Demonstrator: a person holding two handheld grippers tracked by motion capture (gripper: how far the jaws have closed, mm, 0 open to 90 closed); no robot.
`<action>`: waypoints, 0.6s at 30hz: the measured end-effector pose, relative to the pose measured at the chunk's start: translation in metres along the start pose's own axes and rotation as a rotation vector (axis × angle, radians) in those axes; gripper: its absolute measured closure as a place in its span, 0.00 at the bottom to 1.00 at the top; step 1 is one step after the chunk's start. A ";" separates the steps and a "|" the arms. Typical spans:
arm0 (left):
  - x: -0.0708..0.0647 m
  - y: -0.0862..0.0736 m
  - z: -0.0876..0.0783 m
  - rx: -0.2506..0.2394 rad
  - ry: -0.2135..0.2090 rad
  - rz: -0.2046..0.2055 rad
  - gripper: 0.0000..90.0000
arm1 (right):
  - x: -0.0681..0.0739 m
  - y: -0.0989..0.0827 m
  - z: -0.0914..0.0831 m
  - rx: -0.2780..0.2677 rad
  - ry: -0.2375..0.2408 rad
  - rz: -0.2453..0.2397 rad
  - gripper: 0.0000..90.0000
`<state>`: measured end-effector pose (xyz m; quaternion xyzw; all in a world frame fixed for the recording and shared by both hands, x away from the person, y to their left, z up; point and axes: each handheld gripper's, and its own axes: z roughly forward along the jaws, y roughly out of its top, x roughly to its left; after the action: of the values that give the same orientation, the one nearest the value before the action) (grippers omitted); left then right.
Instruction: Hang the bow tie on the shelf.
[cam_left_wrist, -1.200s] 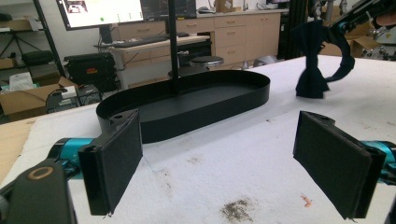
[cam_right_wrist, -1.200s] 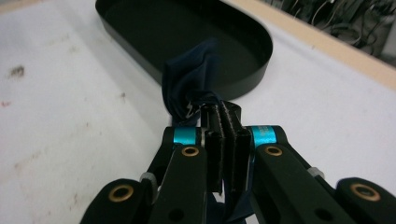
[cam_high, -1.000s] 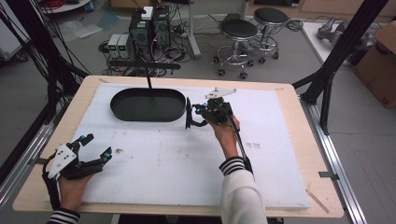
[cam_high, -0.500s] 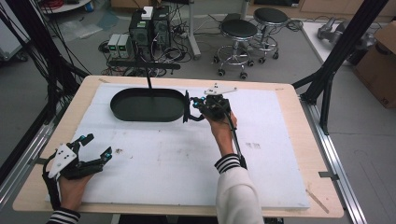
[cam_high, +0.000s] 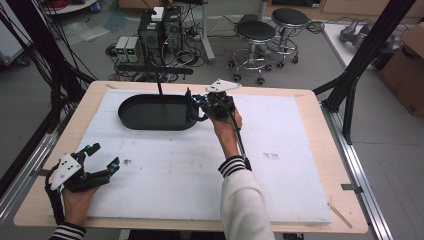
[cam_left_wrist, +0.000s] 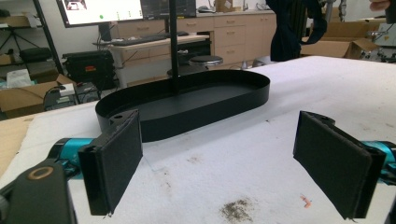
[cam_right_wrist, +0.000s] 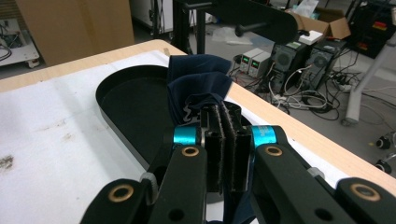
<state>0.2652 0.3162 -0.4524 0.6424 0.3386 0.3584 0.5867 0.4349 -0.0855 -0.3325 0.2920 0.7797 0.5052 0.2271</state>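
Observation:
A black oval tray (cam_high: 131, 120) lies at the far left of the white foam mat, and a thin black post (cam_high: 159, 86) rises from it. My right gripper (cam_high: 199, 107) hovers at the tray's right end, shut on a dark blue cloth (cam_right_wrist: 196, 79). In the right gripper view the cloth bunches up beyond the closed pads (cam_right_wrist: 214, 140) and hangs over the tray (cam_right_wrist: 122, 98). My left gripper (cam_high: 105, 154) rests near the front left corner, open and holding nothing. In the left gripper view its jaws stand wide apart, facing the tray (cam_left_wrist: 187, 119) and the post (cam_left_wrist: 173, 46).
A white foam mat (cam_high: 280, 145) covers most of the wooden table (cam_high: 310, 100). Black frame struts (cam_high: 360, 65) stand at the table's right and left sides. Stools (cam_high: 255, 35) and computer boxes (cam_high: 160, 25) sit on the floor beyond the far edge.
My right gripper has carried the cloth left and farther away, from the mat's middle to the tray's right end. The left gripper has stayed put.

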 end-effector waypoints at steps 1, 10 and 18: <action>0.000 0.000 0.000 0.000 0.000 0.000 0.18 | 0.001 0.002 0.001 -0.005 -0.002 -0.014 0.98; 0.000 0.000 0.000 -0.003 -0.002 -0.006 0.18 | 0.003 0.021 0.010 -0.026 0.005 -0.017 0.98; 0.001 0.000 0.000 -0.002 -0.002 -0.008 0.18 | 0.003 0.030 0.018 -0.046 0.015 -0.002 0.98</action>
<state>0.2655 0.3169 -0.4525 0.6408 0.3401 0.3556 0.5893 0.4506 -0.0622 -0.3123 0.2821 0.7700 0.5249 0.2282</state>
